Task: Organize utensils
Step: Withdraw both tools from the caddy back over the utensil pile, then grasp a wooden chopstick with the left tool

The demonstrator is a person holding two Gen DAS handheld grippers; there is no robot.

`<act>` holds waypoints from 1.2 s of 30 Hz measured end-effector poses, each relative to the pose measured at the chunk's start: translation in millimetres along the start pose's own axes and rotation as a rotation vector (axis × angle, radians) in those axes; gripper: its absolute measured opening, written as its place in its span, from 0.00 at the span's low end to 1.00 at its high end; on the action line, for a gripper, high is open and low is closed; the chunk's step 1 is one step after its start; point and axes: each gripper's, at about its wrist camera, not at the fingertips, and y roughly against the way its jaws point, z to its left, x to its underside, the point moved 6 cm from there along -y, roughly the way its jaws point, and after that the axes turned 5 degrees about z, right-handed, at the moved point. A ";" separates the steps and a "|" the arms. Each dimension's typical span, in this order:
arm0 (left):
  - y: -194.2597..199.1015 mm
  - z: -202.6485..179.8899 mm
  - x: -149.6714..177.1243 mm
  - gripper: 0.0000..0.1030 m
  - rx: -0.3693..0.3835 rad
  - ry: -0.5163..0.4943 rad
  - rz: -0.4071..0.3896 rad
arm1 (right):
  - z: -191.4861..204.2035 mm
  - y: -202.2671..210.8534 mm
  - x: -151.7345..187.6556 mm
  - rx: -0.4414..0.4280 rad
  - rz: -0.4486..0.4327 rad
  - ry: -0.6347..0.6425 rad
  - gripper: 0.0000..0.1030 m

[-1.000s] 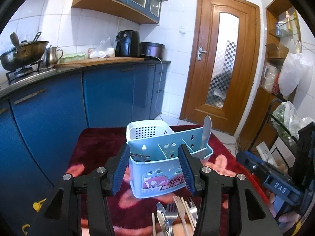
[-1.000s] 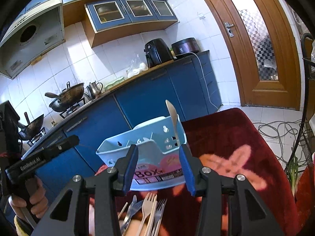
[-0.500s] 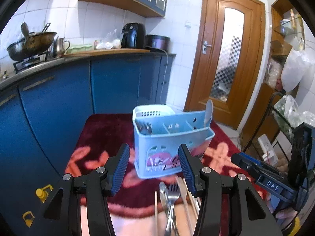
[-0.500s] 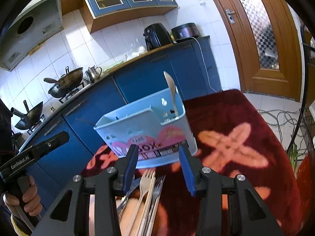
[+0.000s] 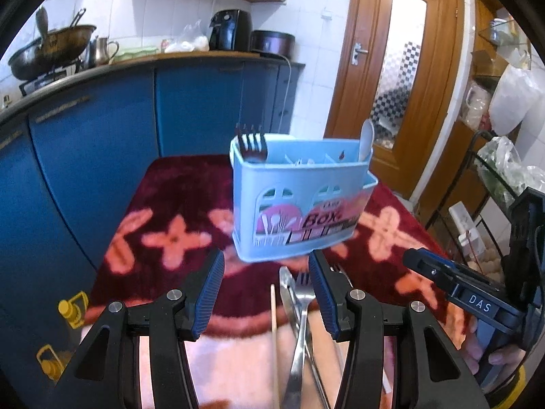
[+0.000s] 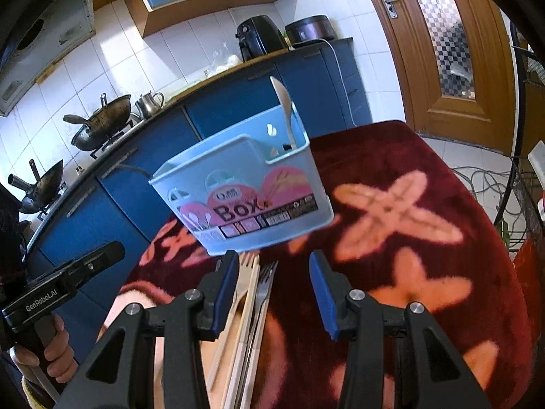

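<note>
A light blue utensil holder (image 5: 299, 201) (image 6: 245, 194) stands on a dark red flowered cloth (image 5: 177, 211). A dark fork (image 5: 252, 145) sticks up in its left compartment and a pale spoon (image 5: 366, 138) (image 6: 284, 109) in its right one. In front of it lie loose utensils: a metal fork (image 5: 301, 310) (image 6: 264, 289), a wooden chopstick (image 5: 273, 334) and a pale plastic fork (image 6: 247, 272). My left gripper (image 5: 265, 286) hangs open just above this pile, short of the holder. My right gripper (image 6: 272, 286) is open too, nothing between its fingers, the pile under its left finger.
Blue kitchen cabinets (image 5: 102, 129) with woks and a kettle on the counter run behind and left of the table. A wooden door (image 5: 402, 78) is at the back right. A wire rack with bags (image 5: 504, 170) stands right. Cables (image 6: 477, 184) lie on the floor.
Both grippers have sunk and tilted downward toward the table. The holder has risen in both views and more of the loose utensils shows under the fingers. The jaws' gaps are unchanged.
</note>
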 end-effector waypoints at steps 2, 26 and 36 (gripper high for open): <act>-4.2 0.8 5.0 0.51 -0.001 0.003 0.015 | 0.1 -1.2 3.9 0.007 0.008 0.003 0.45; -64.7 2.5 56.6 0.51 -0.002 0.000 0.227 | -0.3 -22.4 34.6 0.050 0.116 0.016 0.45; -82.8 -2.4 66.4 0.23 0.007 -0.044 0.321 | -0.9 -27.0 40.0 0.053 0.142 0.018 0.45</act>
